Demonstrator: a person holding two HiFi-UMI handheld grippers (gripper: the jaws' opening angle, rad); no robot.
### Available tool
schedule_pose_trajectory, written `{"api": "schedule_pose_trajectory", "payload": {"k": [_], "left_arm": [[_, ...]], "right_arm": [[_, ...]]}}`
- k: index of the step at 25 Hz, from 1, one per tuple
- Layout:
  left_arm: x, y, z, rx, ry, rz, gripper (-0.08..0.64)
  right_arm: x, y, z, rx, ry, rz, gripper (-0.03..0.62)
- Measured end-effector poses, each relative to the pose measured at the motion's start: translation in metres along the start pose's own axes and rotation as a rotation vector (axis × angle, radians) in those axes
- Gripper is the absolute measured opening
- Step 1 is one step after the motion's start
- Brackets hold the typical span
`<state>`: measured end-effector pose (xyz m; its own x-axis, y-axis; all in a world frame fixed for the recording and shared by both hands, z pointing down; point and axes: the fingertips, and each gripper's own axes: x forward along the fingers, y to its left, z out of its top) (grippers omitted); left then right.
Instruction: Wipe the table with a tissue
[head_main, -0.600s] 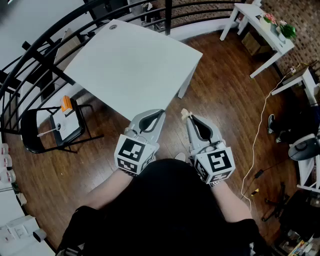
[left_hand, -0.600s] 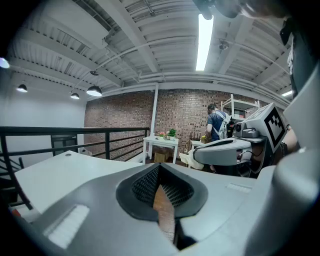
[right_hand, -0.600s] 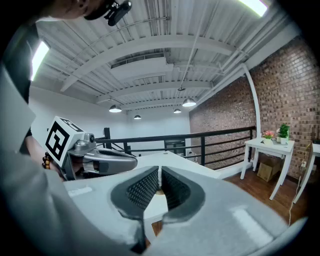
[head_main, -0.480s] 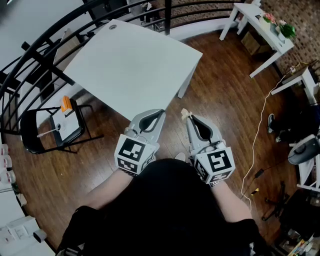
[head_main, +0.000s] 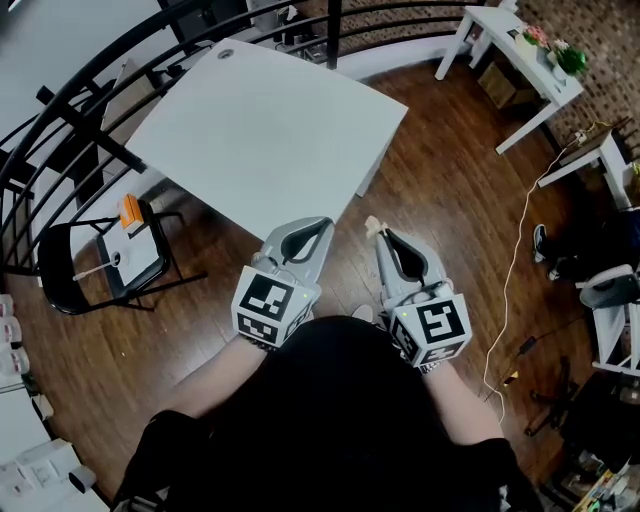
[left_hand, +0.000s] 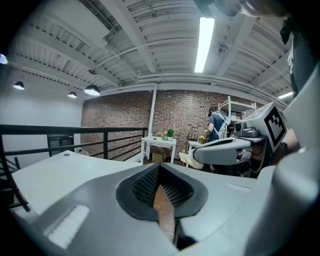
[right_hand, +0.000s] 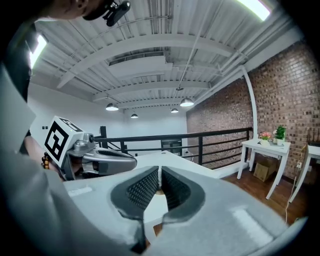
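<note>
The white square table (head_main: 262, 130) lies ahead. The left gripper (head_main: 323, 226) is clenched on nothing. The right gripper (head_main: 380, 234) pinches a small, crumpled cream tissue (head_main: 372, 225) at its tips, near the table's edge, not touching it.

Overhead tube light (left_hand: 204, 44), dark fisheye corners

I can read no words, numbers or brand names anywhere. My left gripper (head_main: 325, 223) and right gripper (head_main: 379, 233) carry only black-and-white square markers (head_main: 268, 303), without any letters.
</note>
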<state>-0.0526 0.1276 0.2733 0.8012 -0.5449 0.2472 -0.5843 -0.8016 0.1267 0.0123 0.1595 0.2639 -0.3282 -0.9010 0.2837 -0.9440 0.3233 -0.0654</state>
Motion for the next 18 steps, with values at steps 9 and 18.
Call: {"api": "schedule_pose_trajectory", "payload": {"k": [9,18], "left_arm": [[-0.018,0.025,0.002,0.008,-0.005,-0.037,0.015],[-0.029,0.046,-0.001,-0.002,-0.014,-0.058,0.015]], "right_arm": [[0.022,0.032,0.003,-0.007,0.001,-0.025,0.008],[0.039,0.049,0.007,-0.023,0.023,-0.046,0.008]]}}
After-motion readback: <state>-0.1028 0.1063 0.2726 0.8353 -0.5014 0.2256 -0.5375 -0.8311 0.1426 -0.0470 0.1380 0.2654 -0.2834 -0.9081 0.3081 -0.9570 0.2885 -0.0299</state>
